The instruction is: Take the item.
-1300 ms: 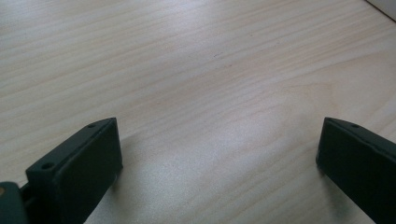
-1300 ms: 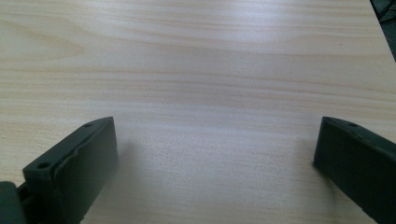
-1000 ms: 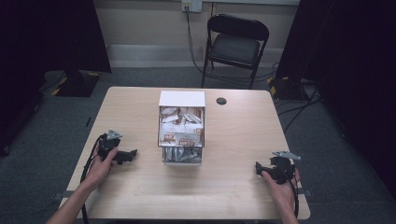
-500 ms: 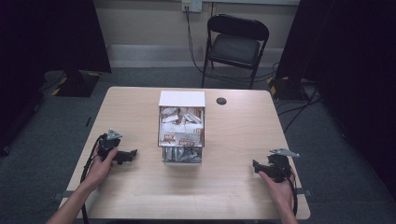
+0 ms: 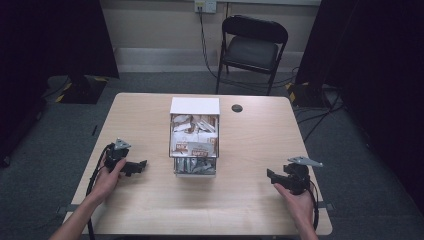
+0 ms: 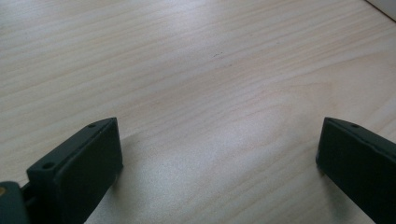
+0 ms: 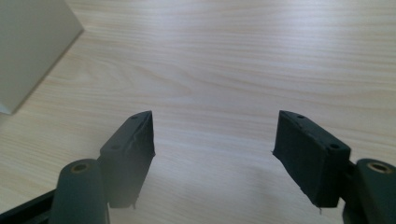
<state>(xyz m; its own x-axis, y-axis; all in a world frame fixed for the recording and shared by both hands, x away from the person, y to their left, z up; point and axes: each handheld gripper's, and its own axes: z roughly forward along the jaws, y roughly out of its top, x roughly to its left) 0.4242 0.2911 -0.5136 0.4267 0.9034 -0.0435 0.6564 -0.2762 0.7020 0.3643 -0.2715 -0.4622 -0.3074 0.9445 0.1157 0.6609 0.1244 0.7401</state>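
In the high view the box (image 5: 194, 136) stands at the centre of the frame, upright on the table (image 5: 150, 210), its white top panel toward the upper edge and its clear front facing the lower edge, where the person sits; packets are stacked inside it in tiers, so its long axis seems to run up and down the frame, from the white back to the lowest open tier; that open side faces the hands, which I judge is so the packets can be drawn out toward them. The left tool (image 5: 134, 167) lies at the lower left, well apart from the box, its tips pointing right toward it; the right tool (image 5: 272, 175) sits at the lower right, tips pointing left, likewise well apart; both flank the box as if ready to start. A chair (image 5: 252, 47) stands beyond the table at the top, and a small dark disc (image 5: 237, 108) lies upper right of the box.

In the left gripper view the jaws stand wide apart at the lower corners with bare wood between; nothing is held.

In the right gripper view the jaws, which have just been closing somewhat, are parted over bare wood with nothing between them; a pale wall of the box (image 7: 28, 42) fills the upper left corner.
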